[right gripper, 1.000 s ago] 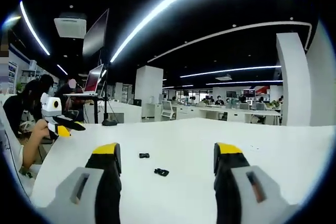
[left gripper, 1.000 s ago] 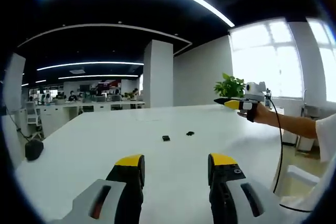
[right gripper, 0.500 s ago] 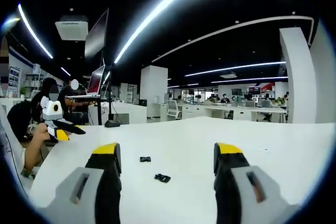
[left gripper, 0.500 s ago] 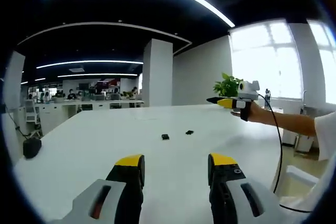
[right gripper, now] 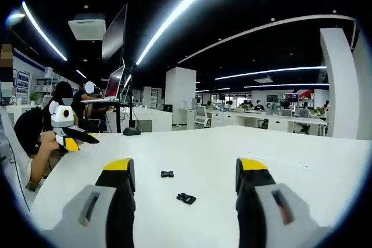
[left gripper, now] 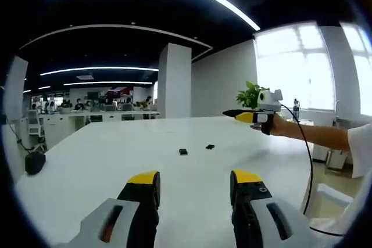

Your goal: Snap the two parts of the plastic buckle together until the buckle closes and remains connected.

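Two small black buckle parts lie apart on the white table point(left gripper: 116, 161). In the left gripper view one buckle part point(left gripper: 183, 152) sits left of the other buckle part point(left gripper: 210, 147). In the right gripper view the nearer buckle part point(right gripper: 186, 198) lies ahead between the jaws, and the second buckle part point(right gripper: 167, 173) is farther off. My left gripper point(left gripper: 195, 185) is open and empty, well short of both pieces. My right gripper point(right gripper: 185, 173) is open too, hovering above the table; it also appears from the side as the right gripper point(left gripper: 232, 114) held in a hand. The left gripper point(right gripper: 87, 138) shows at the left.
A black computer mouse point(left gripper: 36, 164) lies near the table's left edge. A potted plant point(left gripper: 254, 94) stands by bright windows. A white pillar point(left gripper: 175, 82) and rows of desks with seated people fill the background. A cable hangs from the person's forearm point(left gripper: 319, 137).
The right gripper has moved forward and a little left over the table towards the buckle parts. The left gripper has stayed put. The buckle parts have not moved.
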